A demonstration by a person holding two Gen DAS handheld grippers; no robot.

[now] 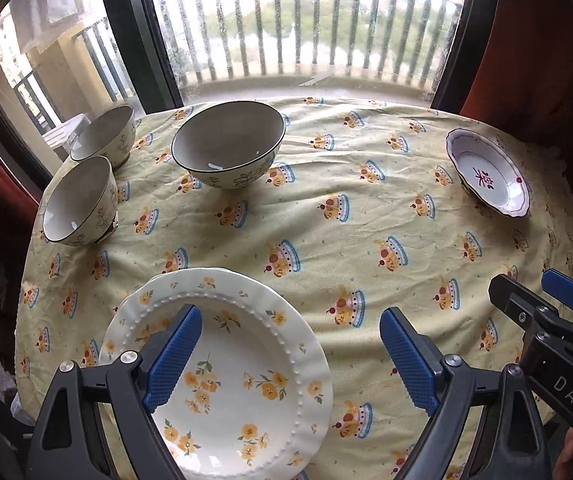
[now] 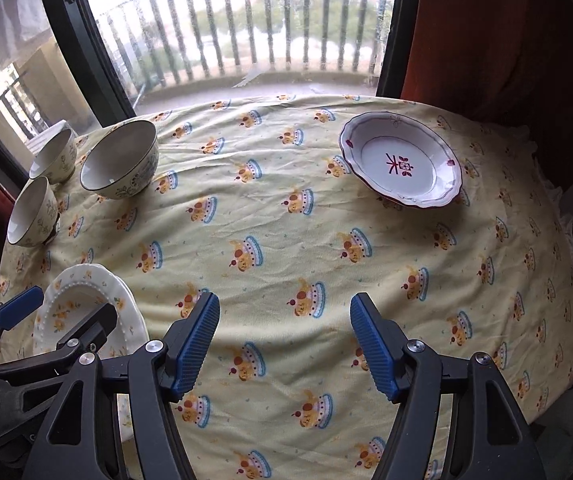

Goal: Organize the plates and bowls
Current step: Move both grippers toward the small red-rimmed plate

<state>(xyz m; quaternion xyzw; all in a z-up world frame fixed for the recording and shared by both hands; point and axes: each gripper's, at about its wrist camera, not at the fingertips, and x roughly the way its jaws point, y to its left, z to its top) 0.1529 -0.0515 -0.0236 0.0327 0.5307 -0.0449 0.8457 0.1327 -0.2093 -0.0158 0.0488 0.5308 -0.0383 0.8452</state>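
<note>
Where plates lie, tongs (image 1: 290,356) downward, agape.

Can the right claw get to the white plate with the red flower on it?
Probably yes. The right claw is open and empty, and only bare yellow tablecloth lies between it and the red-flowered plate. The bowls sit far off to the left, out of its way.

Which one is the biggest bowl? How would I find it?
Look at the table's far edge by the window, on the left of the yellow tablecloth. Three bowls stand there; the big bowl is the one nearest the middle. It is wider than the two small bowls beside it.
</note>
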